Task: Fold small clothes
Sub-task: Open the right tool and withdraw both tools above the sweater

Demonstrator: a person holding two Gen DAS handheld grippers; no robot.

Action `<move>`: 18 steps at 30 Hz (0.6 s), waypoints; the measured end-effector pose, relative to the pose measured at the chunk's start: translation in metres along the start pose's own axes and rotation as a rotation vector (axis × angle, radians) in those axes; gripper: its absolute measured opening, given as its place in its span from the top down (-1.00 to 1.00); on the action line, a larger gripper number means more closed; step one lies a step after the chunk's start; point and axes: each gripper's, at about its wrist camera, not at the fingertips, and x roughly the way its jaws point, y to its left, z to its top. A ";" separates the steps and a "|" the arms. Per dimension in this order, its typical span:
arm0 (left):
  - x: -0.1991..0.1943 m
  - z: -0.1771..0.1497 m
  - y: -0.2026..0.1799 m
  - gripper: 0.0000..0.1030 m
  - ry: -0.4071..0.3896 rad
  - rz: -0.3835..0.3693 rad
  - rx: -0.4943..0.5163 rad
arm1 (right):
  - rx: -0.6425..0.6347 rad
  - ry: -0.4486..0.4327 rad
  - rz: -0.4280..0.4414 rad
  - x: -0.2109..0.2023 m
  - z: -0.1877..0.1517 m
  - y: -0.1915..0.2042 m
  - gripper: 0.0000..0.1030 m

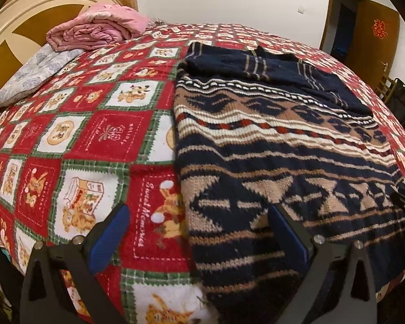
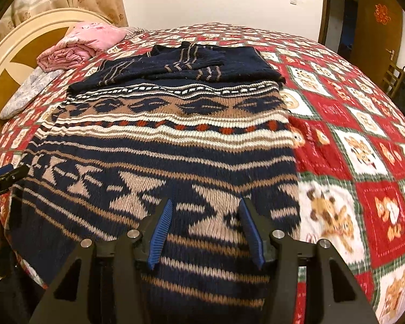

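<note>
Far off to the left of the left claw [image 1: 198, 218], a curved cream headboard [image 1: 10, 19] with brown panels, then a flat grey floral pillow [image 1: 32, 75] and a rumpled pink quilt [image 1: 94, 27], soft and rolled. Beneath both claws, a fleecy bed cover [image 1: 94, 140] in red, white and green checks with printed bears. Left claw spread wide, ribbed blue pads bare, holding nothing; left pad over the cover, right pad over the sweater's edge. Directly ahead of and under the right claw [image 2: 206, 226], a chunky knitted sweater [image 2: 159, 145] lying flat on the bed, navy with tan, white and rust bands of diamonds and hourglass shapes, navy sleeves folded across its far end. Right claw about half open, blue ridged pads apart above the knit, gripping nothing. Far right, a brown wooden door [image 2: 378, 27].
</note>
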 end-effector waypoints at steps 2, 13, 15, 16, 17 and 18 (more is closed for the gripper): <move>-0.001 -0.003 -0.002 -1.00 0.004 -0.006 0.002 | 0.011 -0.003 0.009 -0.003 -0.005 -0.003 -0.03; -0.013 -0.018 -0.009 -1.00 0.045 -0.070 -0.018 | 0.073 0.005 0.027 -0.026 -0.027 -0.013 -0.03; -0.018 -0.022 -0.009 -1.00 0.051 -0.084 -0.016 | 0.101 0.006 0.039 -0.033 -0.032 -0.019 -0.03; -0.019 -0.023 -0.009 -1.00 0.054 -0.090 -0.016 | 0.112 0.004 0.040 -0.036 -0.035 -0.022 -0.03; -0.021 -0.024 -0.009 -1.00 0.057 -0.097 -0.015 | 0.120 0.001 0.037 -0.039 -0.036 -0.023 -0.03; -0.023 -0.026 -0.009 -1.00 0.060 -0.106 -0.014 | 0.132 -0.003 0.033 -0.042 -0.038 -0.026 -0.03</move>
